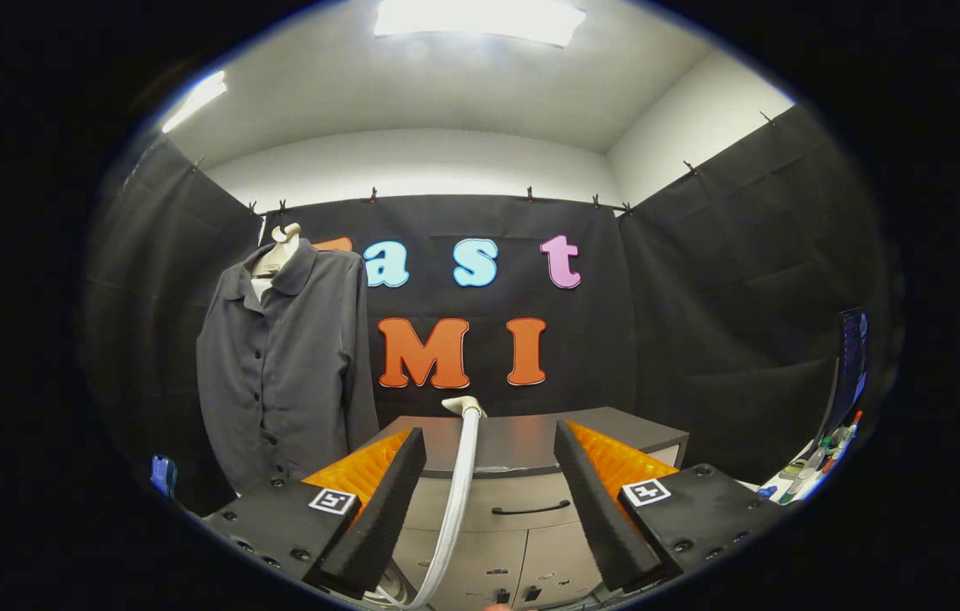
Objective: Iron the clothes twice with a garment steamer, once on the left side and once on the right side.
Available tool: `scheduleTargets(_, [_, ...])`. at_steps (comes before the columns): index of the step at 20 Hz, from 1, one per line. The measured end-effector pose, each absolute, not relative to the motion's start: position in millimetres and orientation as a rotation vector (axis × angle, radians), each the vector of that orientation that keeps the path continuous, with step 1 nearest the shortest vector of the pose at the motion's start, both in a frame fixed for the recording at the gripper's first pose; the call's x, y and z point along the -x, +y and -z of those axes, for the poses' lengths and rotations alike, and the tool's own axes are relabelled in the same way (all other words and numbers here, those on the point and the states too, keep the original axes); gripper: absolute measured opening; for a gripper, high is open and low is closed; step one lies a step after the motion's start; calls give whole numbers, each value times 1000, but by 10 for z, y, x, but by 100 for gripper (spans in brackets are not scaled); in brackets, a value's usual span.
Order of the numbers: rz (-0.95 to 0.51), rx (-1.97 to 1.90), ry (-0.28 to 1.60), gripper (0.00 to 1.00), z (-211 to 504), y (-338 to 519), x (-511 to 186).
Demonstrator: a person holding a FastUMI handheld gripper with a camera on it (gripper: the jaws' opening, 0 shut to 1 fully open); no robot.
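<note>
While the jaws gape wide around the hose [456,492], gripping nothing, the stiff steamer head [463,406] far ahead looks the best hold; the shirt [284,373] hangs left, soft.

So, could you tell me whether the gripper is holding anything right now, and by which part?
Nothing is held: the gripper is open, and the steamer hose runs untouched between its fingers.
</note>
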State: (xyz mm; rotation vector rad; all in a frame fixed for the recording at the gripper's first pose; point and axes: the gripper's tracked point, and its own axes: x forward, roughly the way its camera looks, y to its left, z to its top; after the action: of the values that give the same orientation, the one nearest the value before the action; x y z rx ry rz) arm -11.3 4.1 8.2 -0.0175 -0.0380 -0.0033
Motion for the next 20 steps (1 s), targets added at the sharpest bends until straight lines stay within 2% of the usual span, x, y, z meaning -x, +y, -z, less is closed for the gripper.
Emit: scheduleTargets(20, [-3,19,-43,98,-86,98,21])
